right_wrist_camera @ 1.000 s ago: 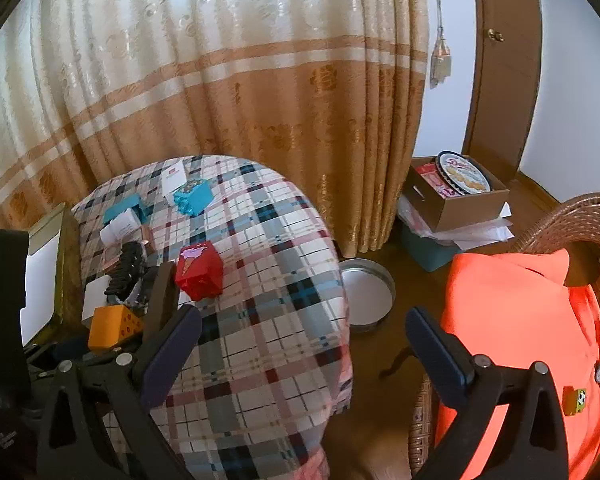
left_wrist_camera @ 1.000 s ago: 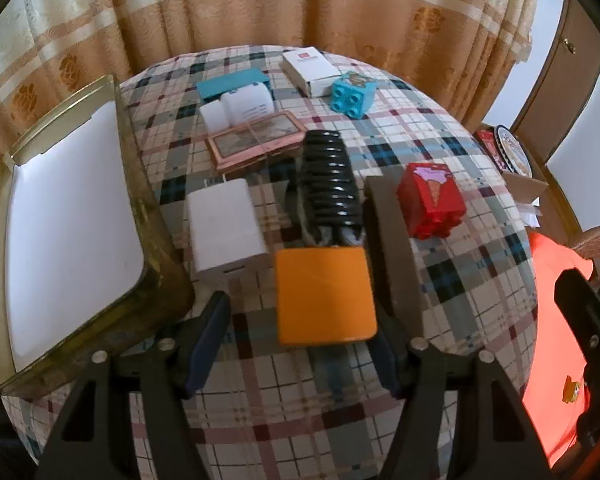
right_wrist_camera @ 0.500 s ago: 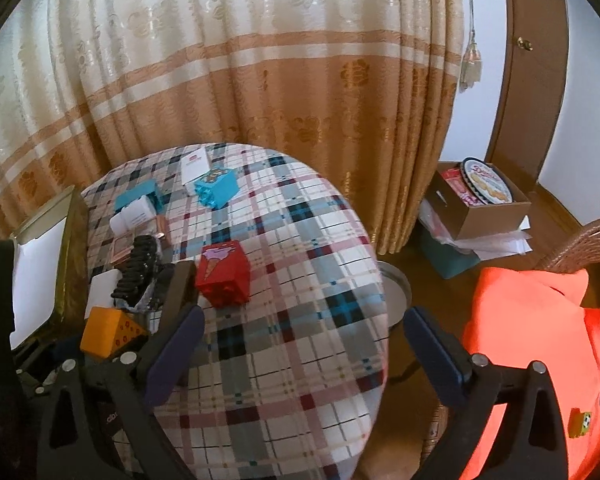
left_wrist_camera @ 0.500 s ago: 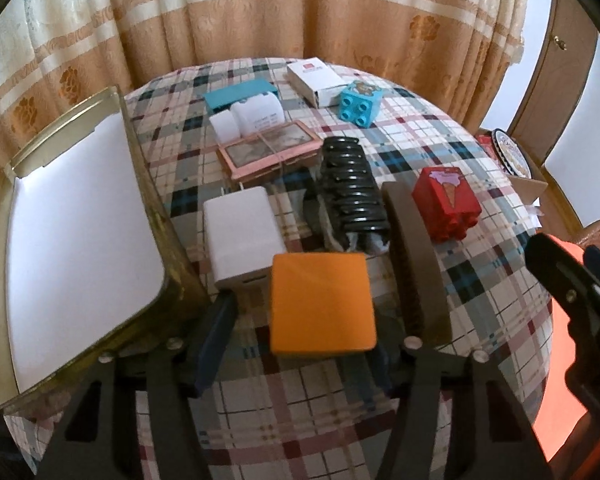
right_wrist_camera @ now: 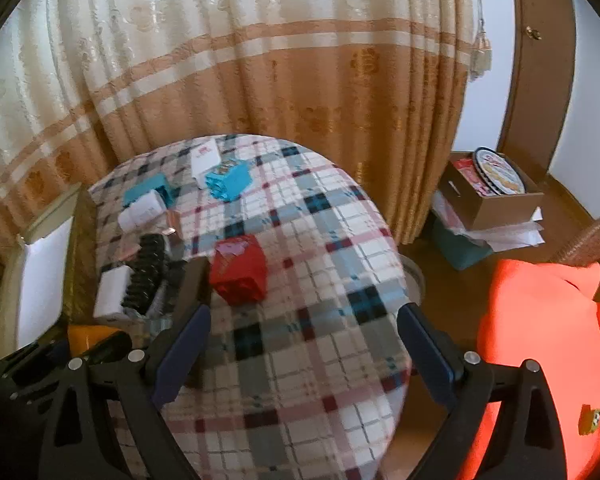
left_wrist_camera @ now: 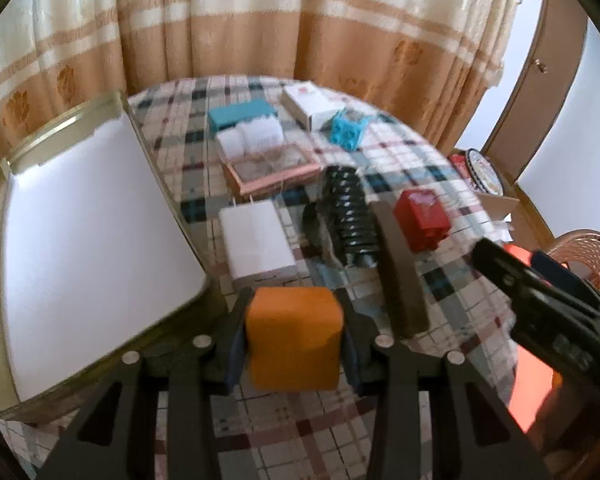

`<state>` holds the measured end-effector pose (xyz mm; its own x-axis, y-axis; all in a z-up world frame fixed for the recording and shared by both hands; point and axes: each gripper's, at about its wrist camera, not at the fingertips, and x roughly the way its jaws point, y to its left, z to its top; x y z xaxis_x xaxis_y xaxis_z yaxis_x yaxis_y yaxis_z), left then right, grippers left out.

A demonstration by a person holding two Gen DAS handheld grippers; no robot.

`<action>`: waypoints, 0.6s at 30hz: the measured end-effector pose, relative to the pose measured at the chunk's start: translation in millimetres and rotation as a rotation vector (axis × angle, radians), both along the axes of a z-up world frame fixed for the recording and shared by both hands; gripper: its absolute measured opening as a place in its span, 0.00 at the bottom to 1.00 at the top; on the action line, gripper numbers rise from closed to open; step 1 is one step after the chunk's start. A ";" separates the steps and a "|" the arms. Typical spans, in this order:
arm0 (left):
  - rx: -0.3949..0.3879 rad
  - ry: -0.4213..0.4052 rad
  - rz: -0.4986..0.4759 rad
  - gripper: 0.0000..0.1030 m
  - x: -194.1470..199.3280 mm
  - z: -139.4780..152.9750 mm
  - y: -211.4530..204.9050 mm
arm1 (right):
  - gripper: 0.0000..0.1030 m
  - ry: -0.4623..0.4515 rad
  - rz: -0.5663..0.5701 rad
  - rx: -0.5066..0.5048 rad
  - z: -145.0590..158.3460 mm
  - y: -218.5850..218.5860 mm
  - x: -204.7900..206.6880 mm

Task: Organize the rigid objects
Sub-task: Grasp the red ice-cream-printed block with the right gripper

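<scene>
While the left hand-held gripper (left_wrist_camera: 294, 346) is closing, its jaws are coming in from a wide spread a second ago until their pads are pressing both sides of the orange block (left_wrist_camera: 293, 338), which is now sitting pinched between them and looks raised slightly off the checked table (left_wrist_camera: 440, 280). To the left of this hand-held gripper, the gold-rimmed tray (left_wrist_camera: 60, 124) with its white floor is lying empty, just beside the block, and it is probably where the block is heading. Just beyond the jaws, the white charger (left_wrist_camera: 256, 240) is resting on the cloth, with the black ribbed piece (left_wrist_camera: 350, 218) and a long brown bar (left_wrist_camera: 400, 272) farther right, and the red block (left_wrist_camera: 422, 218) beyond those. Farther off, a pink-framed box (left_wrist_camera: 274, 168), teal box (left_wrist_camera: 240, 114), white box (left_wrist_camera: 310, 104) and blue block (left_wrist_camera: 348, 130) are waiting. At the right, the right hand-held gripper (right_wrist_camera: 302, 350) is hanging spread wide with nothing between its fingers, its jaws easing inward a little, and the red block is lying ahead of it on the table. Judging from this, the pick-up is done and the carry to the tray is next.
</scene>
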<state>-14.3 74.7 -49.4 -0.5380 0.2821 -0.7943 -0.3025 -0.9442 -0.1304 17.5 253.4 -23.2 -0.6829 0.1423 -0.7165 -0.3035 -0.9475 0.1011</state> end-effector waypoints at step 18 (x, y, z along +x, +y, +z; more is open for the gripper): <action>-0.014 0.046 -0.028 0.38 7.0 16.2 -0.8 | 0.70 -0.134 0.050 0.046 -26.9 -17.6 -62.5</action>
<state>-7.3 73.9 -33.2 -0.5659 0.2861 -0.7732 -0.3338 -0.9371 -0.1025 -45.0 235.9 -50.1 -0.5884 0.1455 -0.7954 -0.2636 -0.9645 0.0186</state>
